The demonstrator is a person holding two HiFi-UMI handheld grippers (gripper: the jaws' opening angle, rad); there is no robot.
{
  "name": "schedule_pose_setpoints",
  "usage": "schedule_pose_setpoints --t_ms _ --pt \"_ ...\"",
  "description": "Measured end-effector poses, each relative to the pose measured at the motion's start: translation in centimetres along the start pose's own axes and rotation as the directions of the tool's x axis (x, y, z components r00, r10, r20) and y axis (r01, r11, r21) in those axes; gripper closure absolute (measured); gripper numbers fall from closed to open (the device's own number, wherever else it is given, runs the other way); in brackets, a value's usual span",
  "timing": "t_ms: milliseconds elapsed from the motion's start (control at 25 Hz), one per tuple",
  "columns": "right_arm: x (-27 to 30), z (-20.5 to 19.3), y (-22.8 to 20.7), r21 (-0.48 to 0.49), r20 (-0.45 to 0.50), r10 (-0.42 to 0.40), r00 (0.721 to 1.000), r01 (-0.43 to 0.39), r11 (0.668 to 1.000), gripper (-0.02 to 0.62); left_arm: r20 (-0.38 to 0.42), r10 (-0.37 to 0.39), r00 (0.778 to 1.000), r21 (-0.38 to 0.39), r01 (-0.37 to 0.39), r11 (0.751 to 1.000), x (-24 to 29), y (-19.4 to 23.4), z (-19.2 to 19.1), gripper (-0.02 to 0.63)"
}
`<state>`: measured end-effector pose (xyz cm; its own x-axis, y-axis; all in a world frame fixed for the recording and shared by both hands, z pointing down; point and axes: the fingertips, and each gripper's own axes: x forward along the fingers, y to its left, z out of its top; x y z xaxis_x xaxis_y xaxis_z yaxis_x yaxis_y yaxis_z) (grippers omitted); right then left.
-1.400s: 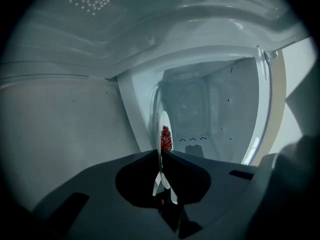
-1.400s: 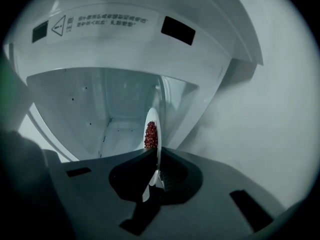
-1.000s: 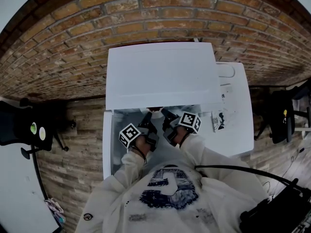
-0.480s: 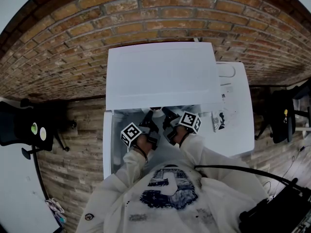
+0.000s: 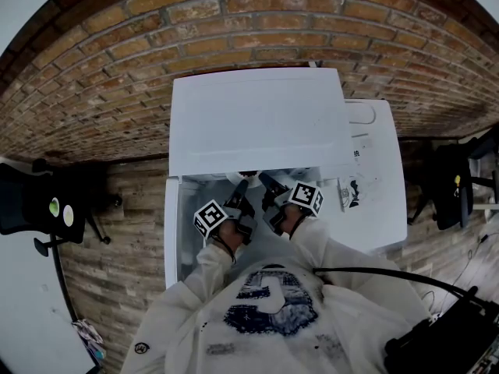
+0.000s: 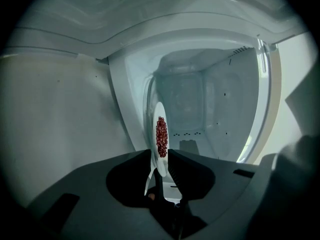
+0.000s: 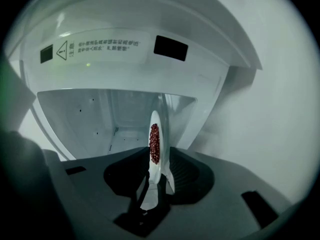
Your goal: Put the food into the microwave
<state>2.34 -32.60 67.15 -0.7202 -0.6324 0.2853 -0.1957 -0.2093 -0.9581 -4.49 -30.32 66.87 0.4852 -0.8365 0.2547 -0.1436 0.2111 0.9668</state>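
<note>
The left gripper (image 6: pixel 159 155) and the right gripper (image 7: pixel 157 153) are both opening. Each has its jaws spreading off opposite edges of the round white plate (image 6: pixel 156 112) of dark-red granular food (image 6: pixel 161 136). The plate is just inside the mouth of the white box-shaped microwave (image 5: pixel 257 119).

The plate (image 6: pixel 161 163), white and round, is carrying a small heap of dark-red grainy food (image 6: pixel 161 136) at its middle. It is showing edge-on in both gripper views, at the mouth of the microwave's (image 5: pixel 257 119) pale cavity (image 6: pixel 200 104). The white, boxy microwave is standing with its door (image 5: pixel 171 232) swung open.
</note>
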Motion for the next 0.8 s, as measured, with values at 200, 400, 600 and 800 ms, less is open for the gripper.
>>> schedule_pose_setpoints --t_ms 200,400,600,800 --pt "-1.0 -0.7 0.1 0.005 -0.016 0.005 1.000 -0.005 1.000 0.485 -0.033 -0.006 0.999 -0.002 0.006 1.000 -0.3 -0.1 -1.5 0.512" --pt "-1.4 -1.3 -0.3 0.011 -0.029 -0.006 1.000 0.007 1.000 0.486 -0.039 -0.006 0.999 -0.015 0.005 1.000 -0.5 0.3 -2.0 0.514" --pt "-1.3 -1.6 -0.8 0.023 -0.043 -0.017 0.999 0.018 1.000 0.517 -0.036 -0.006 0.999 -0.015 0.005 1.000 -0.5 0.3 -1.8 0.549" --pt "-1.1 -1.7 -0.6 0.030 -0.052 0.004 0.999 -0.003 1.000 0.558 -0.034 -0.013 0.999 -0.021 0.012 1.000 -0.5 0.2 -1.8 0.575"
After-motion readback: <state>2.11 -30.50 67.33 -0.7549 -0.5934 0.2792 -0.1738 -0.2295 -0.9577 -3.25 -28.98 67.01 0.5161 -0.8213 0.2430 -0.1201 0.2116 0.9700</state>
